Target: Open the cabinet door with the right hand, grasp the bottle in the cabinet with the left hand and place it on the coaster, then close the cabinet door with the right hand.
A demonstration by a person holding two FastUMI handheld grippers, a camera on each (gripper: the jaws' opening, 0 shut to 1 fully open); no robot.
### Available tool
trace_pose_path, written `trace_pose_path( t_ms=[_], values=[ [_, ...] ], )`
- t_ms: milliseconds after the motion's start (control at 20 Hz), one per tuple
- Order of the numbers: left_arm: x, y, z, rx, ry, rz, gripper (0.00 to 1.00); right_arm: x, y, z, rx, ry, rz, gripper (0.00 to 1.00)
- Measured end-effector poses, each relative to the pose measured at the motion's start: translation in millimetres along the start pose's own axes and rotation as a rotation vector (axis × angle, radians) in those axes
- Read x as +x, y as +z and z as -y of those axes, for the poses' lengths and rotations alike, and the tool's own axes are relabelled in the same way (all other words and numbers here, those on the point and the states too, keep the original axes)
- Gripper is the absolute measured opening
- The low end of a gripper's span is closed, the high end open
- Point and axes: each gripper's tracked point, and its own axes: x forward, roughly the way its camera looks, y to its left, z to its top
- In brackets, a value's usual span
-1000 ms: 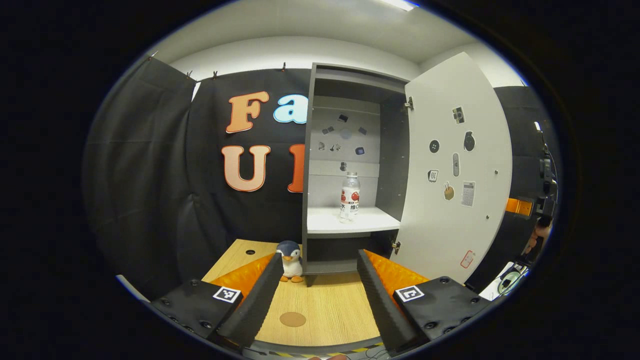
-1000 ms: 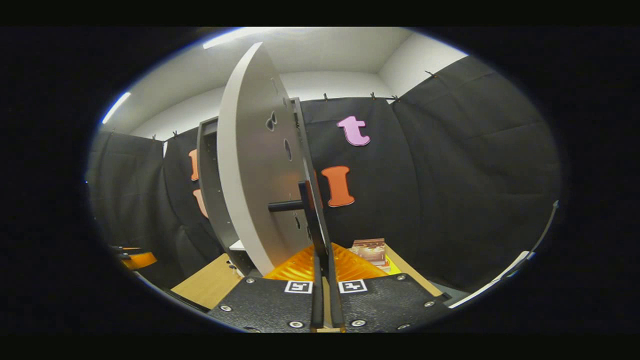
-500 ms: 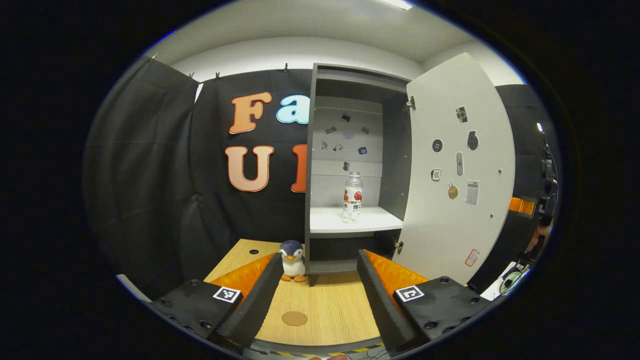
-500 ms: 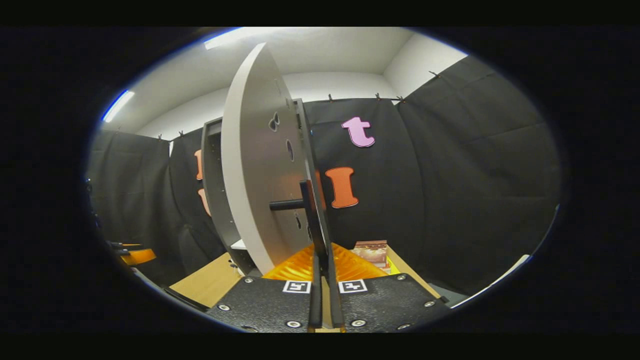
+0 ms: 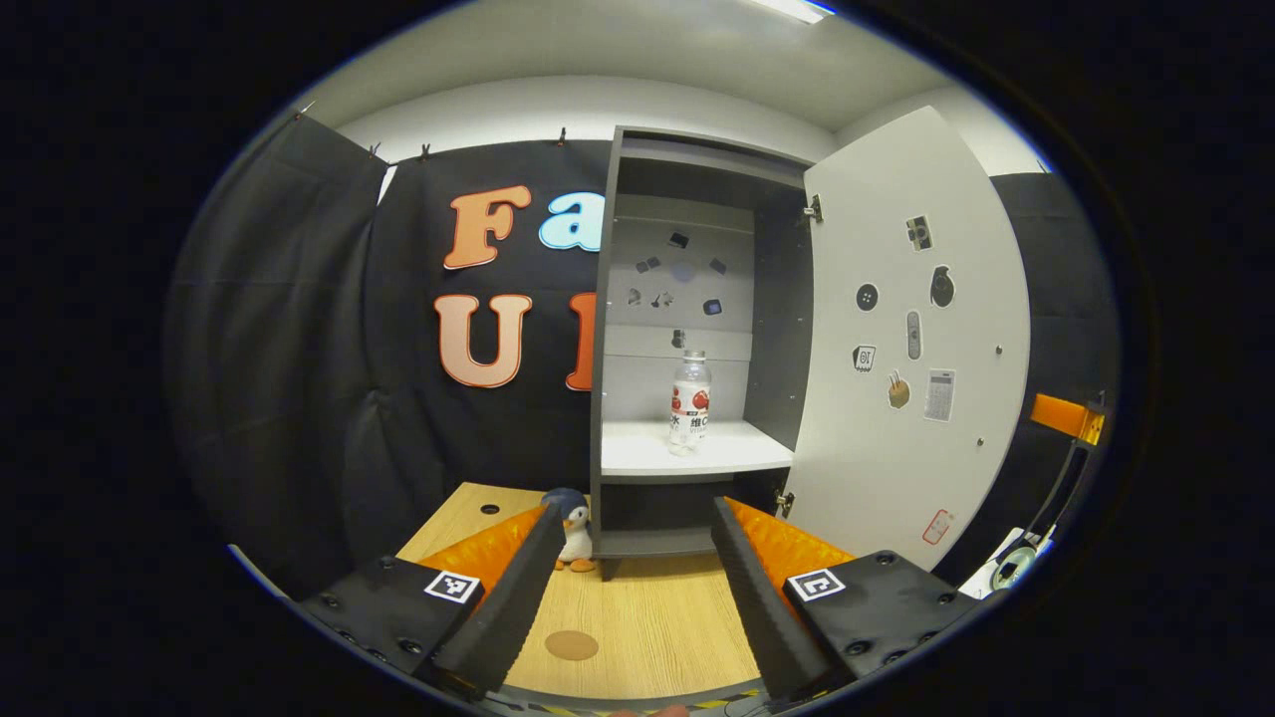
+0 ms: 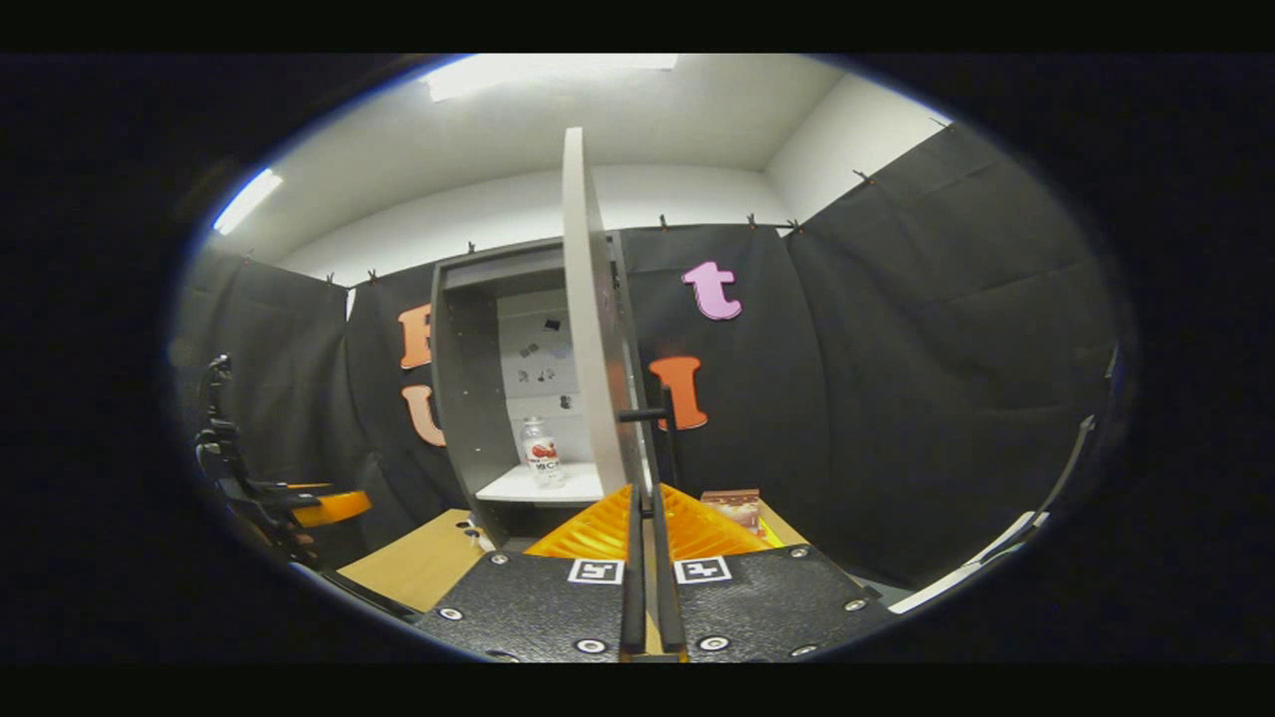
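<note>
The grey cabinet [image 5: 687, 299] stands open, its white door [image 5: 916, 349] swung out to the right. A clear bottle [image 5: 689, 401] with a red label stands upright on the white shelf [image 5: 637, 458]. A round brown coaster [image 5: 571, 645] lies on the wooden table [image 5: 657, 627] between my left gripper's fingers. The left gripper [image 5: 636, 510] is open, well short of the cabinet. In the right gripper view the door [image 6: 593, 329] is edge-on, with its black handle [image 6: 652, 414] just beyond my right gripper [image 6: 645, 490], which is shut. The bottle [image 6: 540, 453] shows past the door.
A small penguin toy [image 5: 575, 520] stands on the table by the cabinet's left foot. A small box [image 6: 732, 503] sits on the table to the right of the door. The right gripper's orange part [image 5: 1061, 416] shows beyond the door's edge. The left gripper [image 6: 319, 506] is at far left.
The right gripper has drawn back from the door, so the handle is now beyond its fingertips rather than between them. The door stands a little wider. The left gripper shifted slightly.
</note>
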Motion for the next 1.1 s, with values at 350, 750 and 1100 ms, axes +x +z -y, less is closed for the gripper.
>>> trace_pose_path(
  t_ms=[350, 750, 1100],
  values=[
    [9, 8, 8, 0.017, -0.087, 0.044, 0.94, -9, 6, -73, -0.027, 0.005, 0.037, 0.05],
    [48, 8, 22, 0.046, -0.176, 0.055, 0.96, 58, -33, -134, -0.017, 0.011, -0.033, 0.23],
    [77, 6, 29, 0.05, -0.209, 0.056, 0.97, 108, -49, -132, 0.058, -0.073, -0.072, 0.49]
  ],
)
